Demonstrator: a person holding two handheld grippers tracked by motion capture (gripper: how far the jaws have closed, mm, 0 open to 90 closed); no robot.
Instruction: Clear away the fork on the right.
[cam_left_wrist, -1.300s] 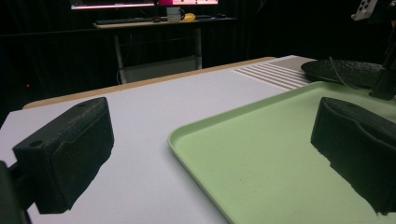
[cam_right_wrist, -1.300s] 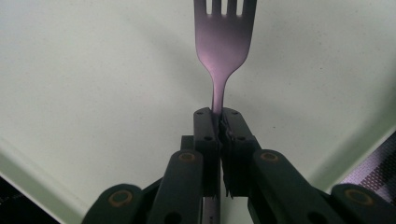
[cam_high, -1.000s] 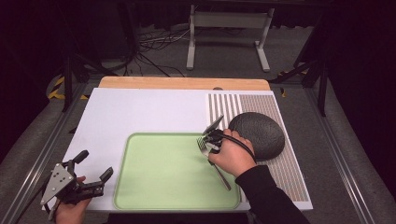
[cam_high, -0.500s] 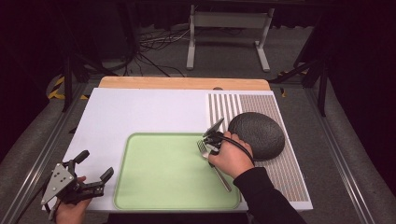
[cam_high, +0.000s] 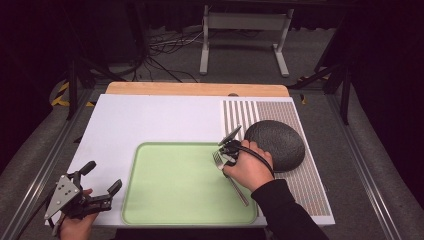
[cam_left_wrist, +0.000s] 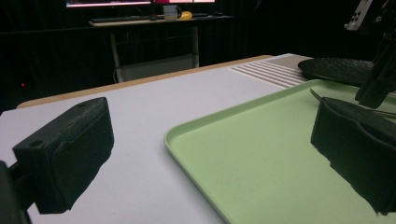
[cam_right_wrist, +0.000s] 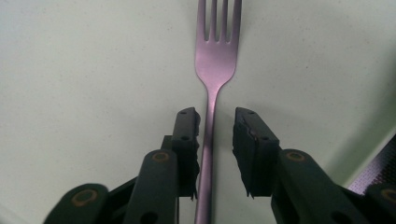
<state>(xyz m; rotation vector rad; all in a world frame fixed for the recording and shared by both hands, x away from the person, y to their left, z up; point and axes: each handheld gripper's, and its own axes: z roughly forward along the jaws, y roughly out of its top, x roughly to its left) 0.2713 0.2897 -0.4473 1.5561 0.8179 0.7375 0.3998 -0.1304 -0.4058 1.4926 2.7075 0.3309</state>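
Right gripper (cam_right_wrist: 215, 154): jaws have just been opening and now stand apart, the fork (cam_right_wrist: 212, 70) handle running between them, close against the left pad, clear of the right. In the high view, right of centre, this gripper (cam_high: 226, 152) points down over the green tray (cam_high: 165, 200), on which the fork (cam_high: 235, 182) lies; whether the left pad actually touches the handle is uncertain. A dark round plate (cam_high: 277, 142) sits just right of the hand. Left gripper (cam_high: 102, 187): lower left of the high view, jaws wide apart, nothing between them, beside the tray's edge over the white board (cam_high: 150, 120).
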